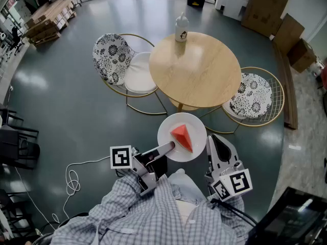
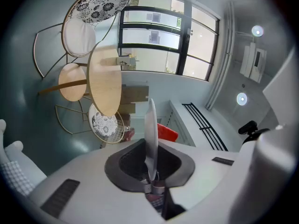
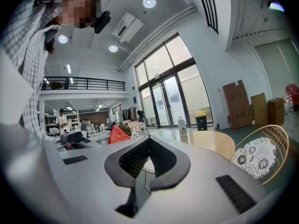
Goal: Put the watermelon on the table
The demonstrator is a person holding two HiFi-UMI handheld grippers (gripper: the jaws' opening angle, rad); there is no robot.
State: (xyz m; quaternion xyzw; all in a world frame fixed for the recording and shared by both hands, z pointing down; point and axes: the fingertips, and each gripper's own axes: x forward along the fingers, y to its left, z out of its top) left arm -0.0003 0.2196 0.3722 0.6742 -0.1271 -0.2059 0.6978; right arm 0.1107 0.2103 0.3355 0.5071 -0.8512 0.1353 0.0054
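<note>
A red wedge of watermelon (image 1: 182, 137) lies on a white plate (image 1: 196, 129) held in the air in front of the person, short of the round wooden table (image 1: 194, 68). My left gripper (image 1: 171, 147) is shut on the plate's left rim. In the left gripper view the plate (image 2: 150, 125) shows edge-on between the jaws, with the watermelon (image 2: 167, 132) beyond it. My right gripper (image 1: 215, 142) hangs just right of the plate, jaws shut and empty. In the right gripper view (image 3: 149, 141) the watermelon (image 3: 119, 135) shows to the left.
A white bottle (image 1: 181, 27) stands at the table's far edge. Two wire chairs with patterned cushions flank the table, one on the left (image 1: 115, 60) and one on the right (image 1: 255, 98). Cardboard boxes (image 1: 268, 6) stand at the back right. A white cable (image 1: 74, 180) lies on the floor.
</note>
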